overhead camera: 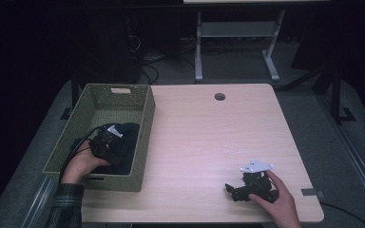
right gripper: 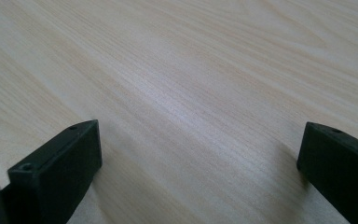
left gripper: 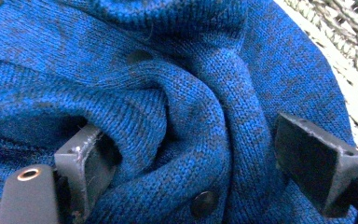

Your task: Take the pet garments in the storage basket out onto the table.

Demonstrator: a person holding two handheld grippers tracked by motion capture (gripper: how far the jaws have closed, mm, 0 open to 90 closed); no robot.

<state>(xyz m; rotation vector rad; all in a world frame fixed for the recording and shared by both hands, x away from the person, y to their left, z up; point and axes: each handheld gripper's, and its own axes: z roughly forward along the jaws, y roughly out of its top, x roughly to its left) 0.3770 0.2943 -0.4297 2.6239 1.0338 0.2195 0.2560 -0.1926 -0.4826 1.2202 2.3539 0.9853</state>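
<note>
Blue knitted fabric [left gripper: 177, 93], a buttoned garment that reads as a cardigan, lies bunched in thick folds close under the left gripper [left gripper: 193, 154], with a dark button [left gripper: 203, 203] showing on the nearest fold. Its jaws stand wide on either side of one raised ridge of the knit, the pads pushed into the folds but not clamping, so the ridge is framed for a pinch rather than held. From the high view the garment sits in the near half of the green woven basket [overhead camera: 145, 124], heaped toward the near wall, and the left gripper [overhead camera: 108, 142] reaches down into the basket from above that wall; a soft, heaped thing is best taken by a fold, which explains the straddling pose. Well to the right of the basket, near the front edge of the wooden table [overhead camera: 209, 137], the right gripper [overhead camera: 230, 188] rests on the bare top, its jaws spread apart with nothing between them [right gripper: 198, 158], apparently parked until a second hold on the fabric is needed.
</note>
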